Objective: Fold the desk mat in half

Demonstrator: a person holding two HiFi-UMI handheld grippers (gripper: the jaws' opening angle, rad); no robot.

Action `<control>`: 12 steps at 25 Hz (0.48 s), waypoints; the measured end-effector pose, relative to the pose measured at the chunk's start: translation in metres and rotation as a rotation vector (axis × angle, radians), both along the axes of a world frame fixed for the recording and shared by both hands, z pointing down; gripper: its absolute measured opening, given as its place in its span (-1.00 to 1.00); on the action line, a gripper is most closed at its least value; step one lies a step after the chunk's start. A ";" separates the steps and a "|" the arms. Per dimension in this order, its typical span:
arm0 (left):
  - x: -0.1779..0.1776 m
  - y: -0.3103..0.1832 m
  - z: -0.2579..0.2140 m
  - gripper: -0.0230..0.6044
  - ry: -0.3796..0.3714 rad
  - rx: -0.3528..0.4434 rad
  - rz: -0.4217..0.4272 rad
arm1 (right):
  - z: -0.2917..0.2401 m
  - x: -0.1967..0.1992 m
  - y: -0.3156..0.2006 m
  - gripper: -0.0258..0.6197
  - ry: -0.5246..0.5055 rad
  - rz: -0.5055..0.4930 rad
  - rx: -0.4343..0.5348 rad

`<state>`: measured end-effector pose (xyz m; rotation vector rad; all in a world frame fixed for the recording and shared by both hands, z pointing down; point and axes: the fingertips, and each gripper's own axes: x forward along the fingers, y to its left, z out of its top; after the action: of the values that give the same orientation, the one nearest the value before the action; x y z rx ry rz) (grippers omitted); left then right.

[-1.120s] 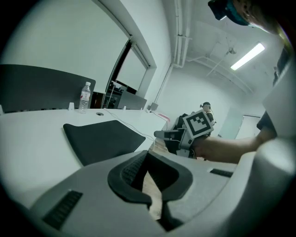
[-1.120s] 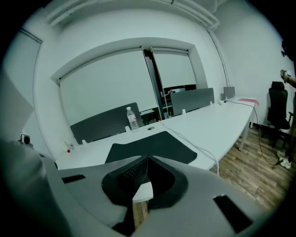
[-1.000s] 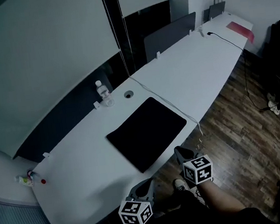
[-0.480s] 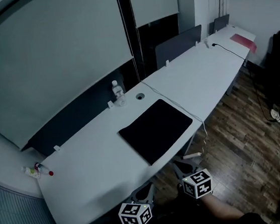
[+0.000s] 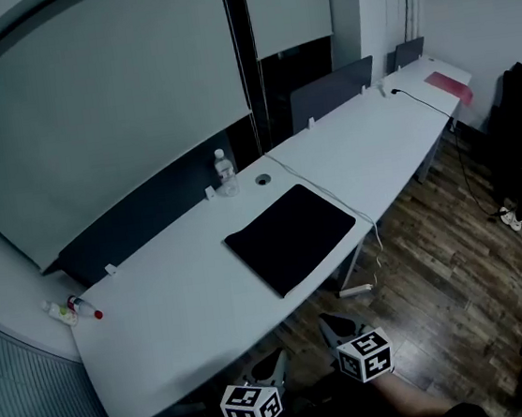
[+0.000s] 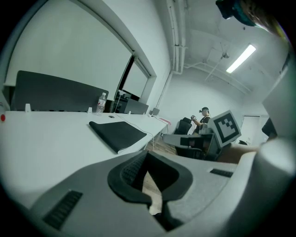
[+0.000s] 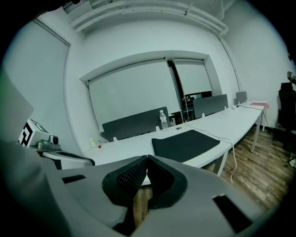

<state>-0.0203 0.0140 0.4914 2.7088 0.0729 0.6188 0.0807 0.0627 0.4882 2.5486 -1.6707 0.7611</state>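
Observation:
The black desk mat [image 5: 291, 237] lies flat and unfolded on the long white table [image 5: 169, 308], close to its front edge. Both grippers hang over the wooden floor, short of the table and apart from the mat. My left gripper [image 5: 279, 362] is at the bottom centre, and its jaws meet at the tips with nothing between them. My right gripper [image 5: 329, 323] is beside it, also shut and empty. The left gripper view shows the mat [image 6: 119, 134] ahead, beyond the left gripper [image 6: 147, 155]. The right gripper view shows the mat [image 7: 185, 144] beyond the right gripper [image 7: 147, 158].
A water bottle [image 5: 225, 172] and a round cable hole [image 5: 263, 180] sit behind the mat. A white cable [image 5: 341, 204] runs past the mat's right side and drops to a power strip [image 5: 354, 290] on the floor. Small bottles [image 5: 71, 311] stand at the table's left end. A person [image 6: 202, 118] stands far off.
The table and mat now sit farther off in the head view. Both grippers have drawn back from the table's front edge and stay shut.

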 end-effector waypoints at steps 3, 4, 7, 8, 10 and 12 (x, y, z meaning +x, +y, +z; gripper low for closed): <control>-0.006 0.006 -0.001 -0.91 0.002 0.001 -0.013 | -0.005 -0.008 0.007 -0.85 0.007 -0.005 0.002; -0.007 0.009 0.000 -0.91 0.002 -0.002 -0.015 | -0.006 -0.010 0.009 -0.85 0.009 -0.009 0.004; -0.010 0.015 0.001 -0.91 0.008 -0.006 -0.018 | -0.003 -0.019 0.016 -0.85 0.008 -0.026 -0.002; -0.011 0.017 -0.001 -0.91 0.010 -0.002 -0.021 | 0.000 -0.024 0.019 -0.85 0.008 -0.031 -0.007; -0.012 0.019 -0.004 -0.91 0.017 0.002 -0.027 | 0.002 -0.029 0.022 -0.85 0.011 -0.039 -0.011; -0.013 0.020 -0.003 -0.91 0.015 -0.002 -0.032 | 0.005 -0.035 0.023 -0.85 0.007 -0.053 -0.013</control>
<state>-0.0329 0.0340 0.4886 2.7074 0.0333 0.5881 0.0452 0.0858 0.4928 2.4843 -1.7182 0.7558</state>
